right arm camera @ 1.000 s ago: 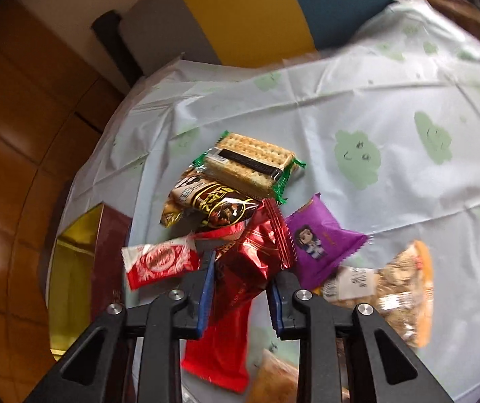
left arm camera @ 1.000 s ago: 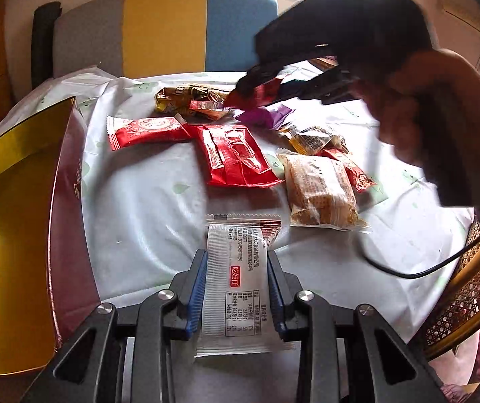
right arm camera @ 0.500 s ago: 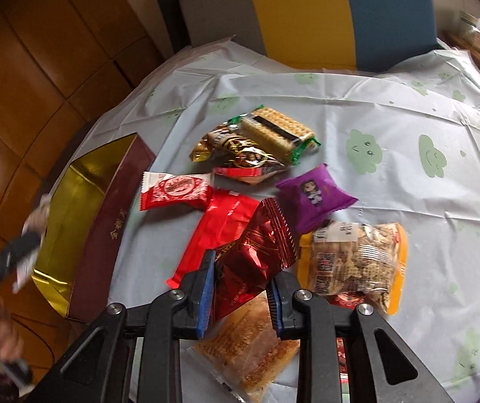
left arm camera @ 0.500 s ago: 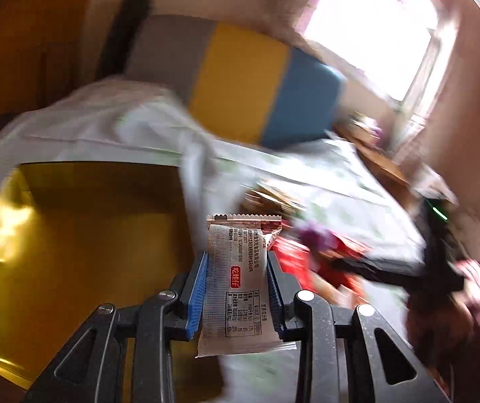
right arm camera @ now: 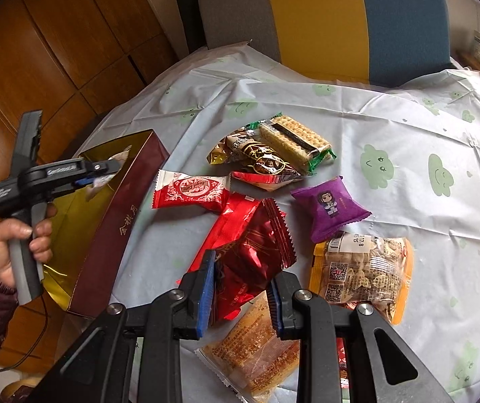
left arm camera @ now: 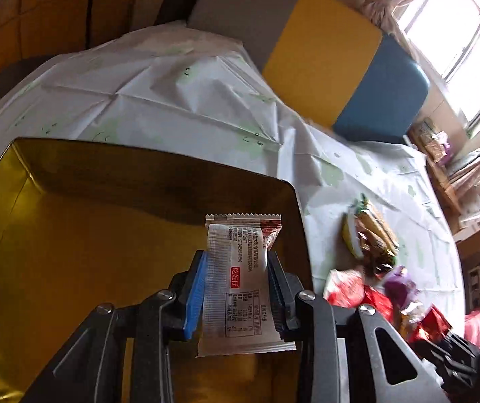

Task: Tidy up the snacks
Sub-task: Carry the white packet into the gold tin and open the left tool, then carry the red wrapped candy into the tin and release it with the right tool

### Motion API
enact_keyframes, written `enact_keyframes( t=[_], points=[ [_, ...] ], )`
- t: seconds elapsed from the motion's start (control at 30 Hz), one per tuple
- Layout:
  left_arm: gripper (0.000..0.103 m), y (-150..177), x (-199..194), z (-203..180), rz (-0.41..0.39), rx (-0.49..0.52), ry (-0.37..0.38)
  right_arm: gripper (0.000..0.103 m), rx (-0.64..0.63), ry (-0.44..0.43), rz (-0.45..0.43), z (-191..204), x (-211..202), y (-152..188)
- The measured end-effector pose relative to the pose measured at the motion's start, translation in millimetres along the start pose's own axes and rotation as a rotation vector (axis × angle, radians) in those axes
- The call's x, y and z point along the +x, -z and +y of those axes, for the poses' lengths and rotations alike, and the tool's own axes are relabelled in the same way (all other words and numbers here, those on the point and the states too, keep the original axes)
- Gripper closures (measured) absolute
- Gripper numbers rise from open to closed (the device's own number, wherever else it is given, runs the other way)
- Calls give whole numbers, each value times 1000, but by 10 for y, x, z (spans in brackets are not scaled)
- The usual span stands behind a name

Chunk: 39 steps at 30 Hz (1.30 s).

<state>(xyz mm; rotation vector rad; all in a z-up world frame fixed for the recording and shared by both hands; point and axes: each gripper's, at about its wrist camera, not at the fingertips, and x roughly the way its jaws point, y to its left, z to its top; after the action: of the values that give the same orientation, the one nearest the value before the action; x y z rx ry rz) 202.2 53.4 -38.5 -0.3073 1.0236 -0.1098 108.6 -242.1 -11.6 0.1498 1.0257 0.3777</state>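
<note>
Your left gripper (left arm camera: pixel 236 288) has its fingers clamped on a flat white snack packet (left arm camera: pixel 236 282) with printed text and crimped, zigzag ends, held over the glossy gold inside of the open box (left arm camera: pixel 72 252) at the table's left edge. Seen from your right side, that box (right arm camera: pixel 119 221) is a long rectangular carton with dark maroon outer walls. Your right gripper (right arm camera: pixel 240 288) has its fingers pinched on a crinkled, shiny dark red foil packet (right arm camera: pixel 253 258) above the pile near the middle of the table (right arm camera: pixel 391 127), which wears a thin, creased white plastic cover printed with green smiling clouds. On it lie a puffy purple pillow pack (right arm camera: pixel 330 208), a clear-wrapped cracker sandwich (right arm camera: pixel 293 141), a red-and-white packet (right arm camera: pixel 193 191) and a transparent bag of nutty pieces (right arm camera: pixel 361 275).
</note>
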Motion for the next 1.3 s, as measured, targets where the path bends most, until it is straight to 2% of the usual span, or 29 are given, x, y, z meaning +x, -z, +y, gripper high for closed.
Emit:
enact_keyframes(
  t=[0.13,0.27,0.63,0.8,1.03,1.3],
  points=[
    [65,-15,73,70,35,-46,10,75,-6,7,4,7,26,0],
    [61,67,3,129,25,-25,-14,75,-8,17,10,6,55,2],
    [61,624,-691,130,-113,47,-150,75,-20,37,24,27,118,40],
    [61,852,-925,152,-141,58,-187,75,-34,14,39,107,156,95],
    [61,1037,-1058,240,-152,52,-208,75,-62,-40,37,407,157,137],
    [61,1117,-1134,331,-157,38,-202,75,-139,-149,27,1024,185,72]
  ],
)
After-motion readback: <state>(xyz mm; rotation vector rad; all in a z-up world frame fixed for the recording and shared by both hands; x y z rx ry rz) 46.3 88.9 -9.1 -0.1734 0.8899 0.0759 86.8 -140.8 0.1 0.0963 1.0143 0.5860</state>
